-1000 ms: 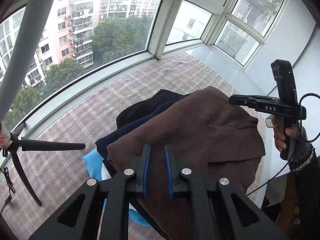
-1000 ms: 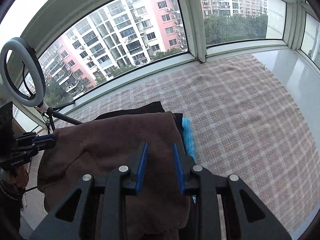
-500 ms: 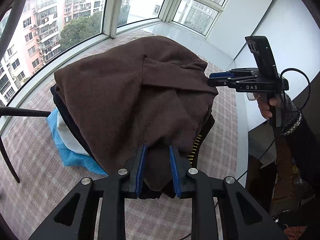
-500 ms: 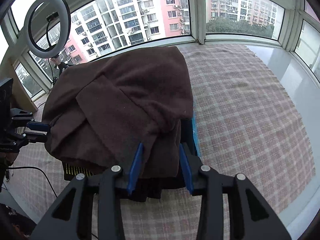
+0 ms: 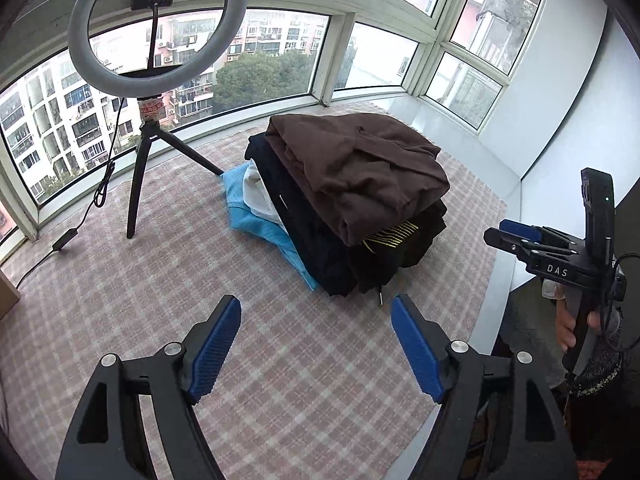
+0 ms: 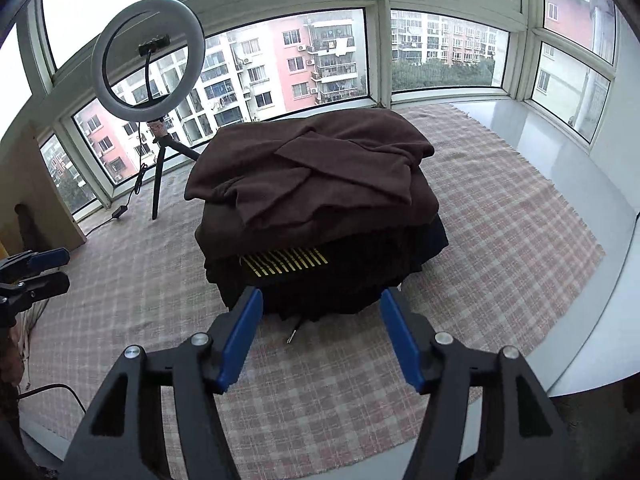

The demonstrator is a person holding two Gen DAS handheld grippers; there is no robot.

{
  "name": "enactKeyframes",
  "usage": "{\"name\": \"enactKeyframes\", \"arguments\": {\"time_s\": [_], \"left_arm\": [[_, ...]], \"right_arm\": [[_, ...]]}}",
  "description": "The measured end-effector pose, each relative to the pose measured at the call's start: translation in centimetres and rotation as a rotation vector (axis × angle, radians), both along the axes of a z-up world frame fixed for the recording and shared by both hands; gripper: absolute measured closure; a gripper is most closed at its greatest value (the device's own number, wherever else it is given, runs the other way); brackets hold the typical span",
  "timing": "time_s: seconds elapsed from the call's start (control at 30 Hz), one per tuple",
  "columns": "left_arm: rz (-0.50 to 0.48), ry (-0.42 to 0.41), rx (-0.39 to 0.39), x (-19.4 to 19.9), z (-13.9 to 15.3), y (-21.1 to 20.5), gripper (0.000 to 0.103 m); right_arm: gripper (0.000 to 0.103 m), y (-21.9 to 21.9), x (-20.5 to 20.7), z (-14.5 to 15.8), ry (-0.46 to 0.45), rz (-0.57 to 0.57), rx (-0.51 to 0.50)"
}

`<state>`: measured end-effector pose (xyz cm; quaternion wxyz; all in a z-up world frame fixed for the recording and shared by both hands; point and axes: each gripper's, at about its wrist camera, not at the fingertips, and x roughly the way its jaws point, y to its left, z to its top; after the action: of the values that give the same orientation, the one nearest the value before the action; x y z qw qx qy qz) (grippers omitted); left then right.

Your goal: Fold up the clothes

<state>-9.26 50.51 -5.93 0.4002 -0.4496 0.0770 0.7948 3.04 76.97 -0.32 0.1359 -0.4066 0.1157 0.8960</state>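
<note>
While the left gripper [image 5: 316, 320] hangs with fingers spread wide and empty, the stack of folded clothes [image 5: 352, 204] sits mid-way on the checked blanket [image 5: 160, 280], brown garment [image 6: 316, 176] topmost. It looks soft, limp and light; best pinched at a folded edge. The right gripper [image 6: 322, 316] likewise gapes empty just before the pile.

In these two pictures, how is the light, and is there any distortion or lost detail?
Left wrist view: soft daylight, strong fisheye bending of the window frames, dark corners, the sky blown out white. Right wrist view: same curving, and the dark clothes under the brown garment lose detail in shadow, while the plaid cloth stays sharp.
</note>
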Motion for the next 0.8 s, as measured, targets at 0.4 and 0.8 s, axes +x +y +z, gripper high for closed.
{"name": "enactKeyframes", "arguments": {"time_s": [0.4, 0.8], "left_arm": [[0.032, 0.124, -0.014, 5.3, 3.6, -11.2, 0.025], [-0.008, 0.095, 0.031, 9.5, 4.1, -20.5, 0.024]], "right_arm": [[0.036, -14.5, 4.9, 4.4, 0.116, -0.082, 0.097], [0.036, -25.7, 11.0, 5.3, 0.088, -0.139, 0.182]]}}
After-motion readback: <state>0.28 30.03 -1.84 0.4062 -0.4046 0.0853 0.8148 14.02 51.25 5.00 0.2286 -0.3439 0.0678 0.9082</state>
